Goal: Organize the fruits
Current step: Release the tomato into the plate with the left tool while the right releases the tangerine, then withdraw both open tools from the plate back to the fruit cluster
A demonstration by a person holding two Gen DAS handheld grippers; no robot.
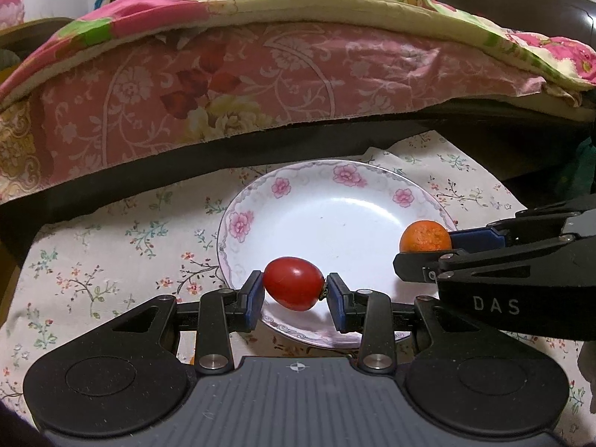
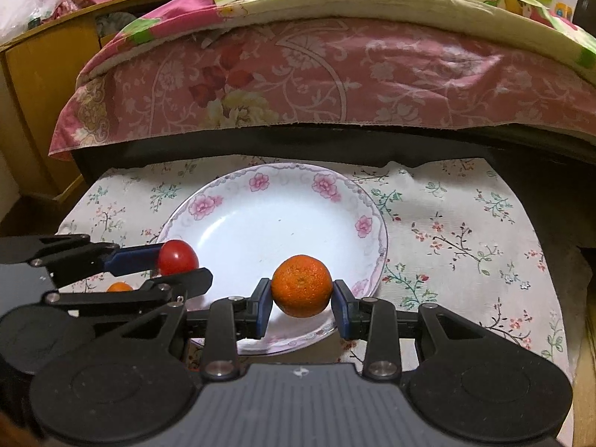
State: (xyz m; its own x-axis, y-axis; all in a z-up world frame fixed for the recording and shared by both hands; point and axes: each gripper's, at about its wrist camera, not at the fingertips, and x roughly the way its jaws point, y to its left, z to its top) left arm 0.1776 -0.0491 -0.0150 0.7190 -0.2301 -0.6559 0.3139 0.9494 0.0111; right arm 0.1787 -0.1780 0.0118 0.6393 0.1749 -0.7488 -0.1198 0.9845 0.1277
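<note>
Nearest the cameras, 2 fruits are hanging in mid-air over the near rim of a floral plate [image 1: 238, 223], neither yet set down. The left hand-held gripper [image 1: 295, 294] is clamping a red tomato-like fruit [image 1: 293, 283] between its blue pads, end to end, just above the plate's near-left rim. The right hand-held gripper [image 2: 302, 298] is squeezing a mandarin [image 2: 301, 285] the same way, over the plate's near-right rim; from the left wrist view the same mandarin [image 1: 424, 237] is showing beside the plate's right edge.

Low at the left of the right wrist view, a sliver of another small orange fruit [image 2: 119, 287] is peeking out behind the left tool's linkage, apparently lying on the flowered cloth [image 2: 465, 231] near the surface's left edge; how much of it there is cannot be told.

Farther in, the plate's white well is showing no fruit at all. Beyond the far edge of the surface, a bed draped in a pink floral sheet [image 1: 260, 89] is filling the background.

Judging from this, the sorting is standing at an early-to-middle stage: 2 pieces are picked up and poised over the plate, 0 are delivered, and at least 1 more seems to be waiting on the cloth. Lowering and releasing both fruits into the well looks like the remaining work for this pair.
</note>
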